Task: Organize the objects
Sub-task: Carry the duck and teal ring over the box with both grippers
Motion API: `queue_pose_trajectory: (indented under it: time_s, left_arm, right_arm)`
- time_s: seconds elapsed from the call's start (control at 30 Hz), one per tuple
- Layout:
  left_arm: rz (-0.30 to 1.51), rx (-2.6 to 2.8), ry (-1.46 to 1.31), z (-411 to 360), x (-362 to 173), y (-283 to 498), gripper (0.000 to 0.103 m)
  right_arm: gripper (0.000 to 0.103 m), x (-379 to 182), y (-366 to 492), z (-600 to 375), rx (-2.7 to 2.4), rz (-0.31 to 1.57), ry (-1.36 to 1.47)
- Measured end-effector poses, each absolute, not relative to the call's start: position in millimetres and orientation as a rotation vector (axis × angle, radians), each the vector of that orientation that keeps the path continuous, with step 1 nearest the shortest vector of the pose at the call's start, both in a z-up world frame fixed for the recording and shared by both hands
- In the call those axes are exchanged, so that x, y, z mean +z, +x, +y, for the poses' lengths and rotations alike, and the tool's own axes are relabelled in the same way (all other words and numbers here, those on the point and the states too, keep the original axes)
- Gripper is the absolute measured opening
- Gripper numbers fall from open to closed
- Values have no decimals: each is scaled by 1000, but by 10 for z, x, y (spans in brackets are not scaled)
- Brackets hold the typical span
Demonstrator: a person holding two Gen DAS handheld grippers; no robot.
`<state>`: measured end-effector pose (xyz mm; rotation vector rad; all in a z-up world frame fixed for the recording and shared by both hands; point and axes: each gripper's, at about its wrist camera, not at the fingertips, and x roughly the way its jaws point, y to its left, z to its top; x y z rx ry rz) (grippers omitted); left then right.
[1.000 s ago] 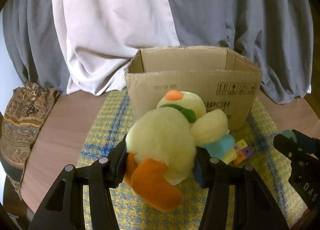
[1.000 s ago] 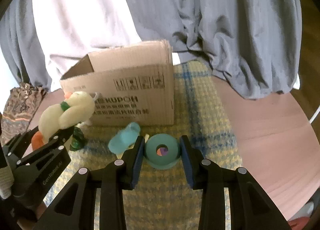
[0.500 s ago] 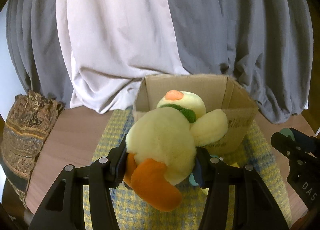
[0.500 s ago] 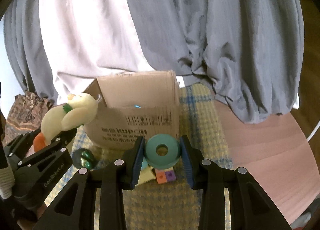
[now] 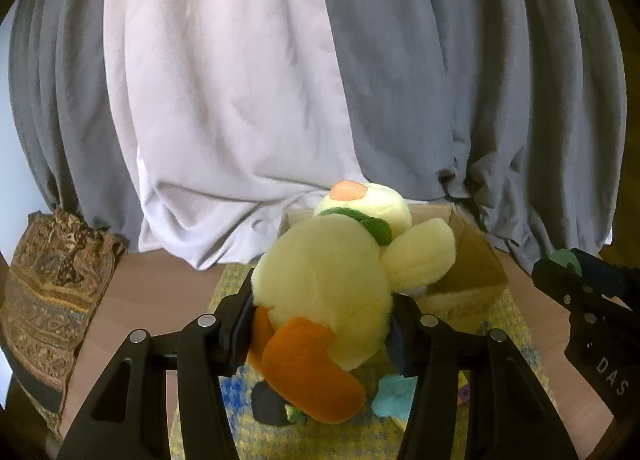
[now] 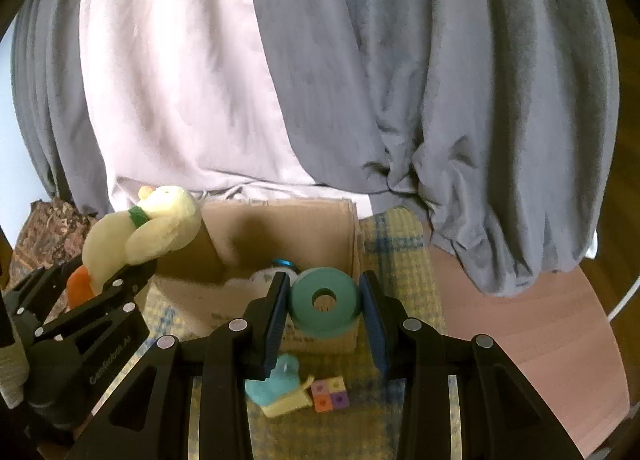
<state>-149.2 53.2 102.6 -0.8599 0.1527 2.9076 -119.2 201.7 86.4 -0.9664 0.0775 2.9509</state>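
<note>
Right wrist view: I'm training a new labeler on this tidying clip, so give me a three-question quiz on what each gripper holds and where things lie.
1. True or false: the right gripper is shut on a teal ring.
2. What does the left gripper hold? A) a sock B) a plush duck C) a cube
3. Fill in: the multicoloured block cube lies on the woven mat, in front of the cardboard ____.

Key: 1 true; 2 B; 3 box.
</note>
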Motion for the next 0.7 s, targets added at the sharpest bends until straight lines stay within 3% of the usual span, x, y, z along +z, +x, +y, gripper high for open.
queue_pose_trajectory:
  time_s: [0.7]
  left_arm:
    - [140,2796,-1008,554,1009,-2227,54]
  right_arm:
    - [36,951,-1988,1897,2933,46,-1084]
